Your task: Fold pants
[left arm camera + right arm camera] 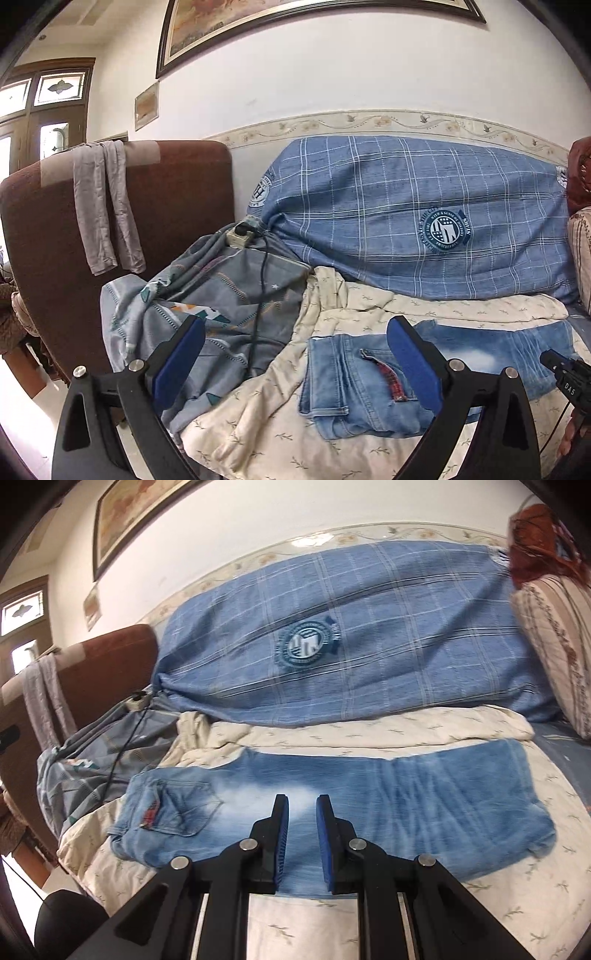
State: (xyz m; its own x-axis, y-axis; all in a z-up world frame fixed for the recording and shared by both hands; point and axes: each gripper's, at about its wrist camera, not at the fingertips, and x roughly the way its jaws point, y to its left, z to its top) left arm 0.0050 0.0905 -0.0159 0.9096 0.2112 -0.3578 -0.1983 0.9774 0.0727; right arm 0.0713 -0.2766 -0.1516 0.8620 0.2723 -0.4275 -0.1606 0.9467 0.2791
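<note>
Here, the faded light-blue denim pants (332,786) lie flat across a cream leaf-print quilt (424,723) on the bed, long axis running side to side in both views: waistband and back pocket with a small red tab at the left end, the leg hems at the right. They already look doubled leg upon leg, so the fold to come is judged to be end to end along that axis. The right gripper (301,801) hangs over the middle of the length, near the front edge, fingers (280,812) drawn close with only a narrow slit between them and nothing pinched; the cloth seen through the slit lies beneath, apart from the pads. The left gripper (295,354) is at the waistband end, fingers (413,358) spread wide and empty, the pocket corner showing between them but below, not touched. Left hand is thus nearer the waist, right hand nearer the mid-leg; the hems lie well off to the right of both. The quilt is soft and rumpled, likely to drag with the denim. Behind: a long blue checked bolster (351,635) against a white wall, a grey patterned sheet (221,295) with a white power strip (240,234) and black cord at left, a brown headboard (177,192) with a grey cloth (99,206) draped on it.
</note>
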